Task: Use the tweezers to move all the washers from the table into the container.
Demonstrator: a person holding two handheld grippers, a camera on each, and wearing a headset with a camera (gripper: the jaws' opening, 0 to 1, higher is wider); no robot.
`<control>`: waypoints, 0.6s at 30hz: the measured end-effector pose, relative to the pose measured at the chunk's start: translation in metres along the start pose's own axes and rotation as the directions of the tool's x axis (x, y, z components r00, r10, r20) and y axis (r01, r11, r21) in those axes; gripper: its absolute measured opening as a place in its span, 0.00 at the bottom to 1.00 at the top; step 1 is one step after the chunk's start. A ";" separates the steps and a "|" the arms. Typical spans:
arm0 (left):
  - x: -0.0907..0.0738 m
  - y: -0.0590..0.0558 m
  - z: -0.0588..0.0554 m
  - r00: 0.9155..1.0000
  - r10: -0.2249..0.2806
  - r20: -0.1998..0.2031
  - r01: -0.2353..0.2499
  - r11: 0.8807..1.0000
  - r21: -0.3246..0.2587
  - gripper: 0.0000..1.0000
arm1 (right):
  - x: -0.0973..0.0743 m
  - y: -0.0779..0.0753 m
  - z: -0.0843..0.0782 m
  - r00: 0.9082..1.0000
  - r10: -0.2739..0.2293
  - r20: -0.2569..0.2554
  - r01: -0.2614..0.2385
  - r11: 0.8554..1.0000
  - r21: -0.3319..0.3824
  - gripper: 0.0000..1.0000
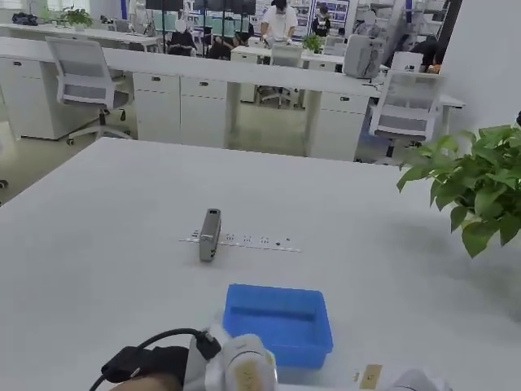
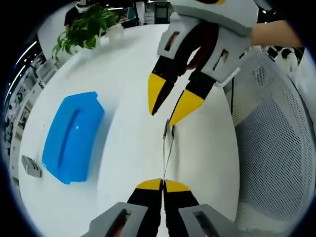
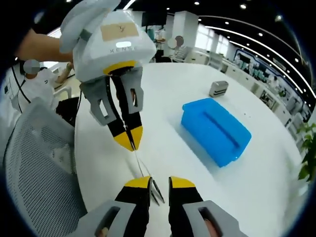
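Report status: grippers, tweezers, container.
Left gripper shut on thin metal tweezers. Right gripper open at their tips. Blue plastic container apart on white table.

Blue container (image 1: 278, 322) on white table (image 1: 106, 244), grey box (image 1: 210, 234) beyond it on a socket strip (image 1: 262, 242), leafy plant (image 1: 476, 183) at right

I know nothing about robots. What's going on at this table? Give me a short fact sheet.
Surface: white table
Bin: blue container, on the table near the person
Left side: left tongs shut on the tweezers
Right side: right tongs open, tweezers tips between them
Also there: grey box, plant
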State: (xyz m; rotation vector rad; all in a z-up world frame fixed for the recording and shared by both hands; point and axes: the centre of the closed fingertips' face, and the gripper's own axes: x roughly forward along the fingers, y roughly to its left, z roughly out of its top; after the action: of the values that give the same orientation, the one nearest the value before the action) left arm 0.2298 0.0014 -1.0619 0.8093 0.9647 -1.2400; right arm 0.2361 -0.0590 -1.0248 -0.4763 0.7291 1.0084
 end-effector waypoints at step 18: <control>0.014 0.011 -0.016 0.978 0.006 -0.209 0.005 0.999 0.052 0.00 | -0.046 0.006 -0.041 0.978 -0.191 0.089 0.143 0.914 0.380 0.26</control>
State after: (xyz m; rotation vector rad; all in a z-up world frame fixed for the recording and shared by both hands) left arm 0.2390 0.0118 -1.0812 0.9967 1.1045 -1.1998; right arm 0.2019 -0.1107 -1.0186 -0.1398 0.7332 0.7094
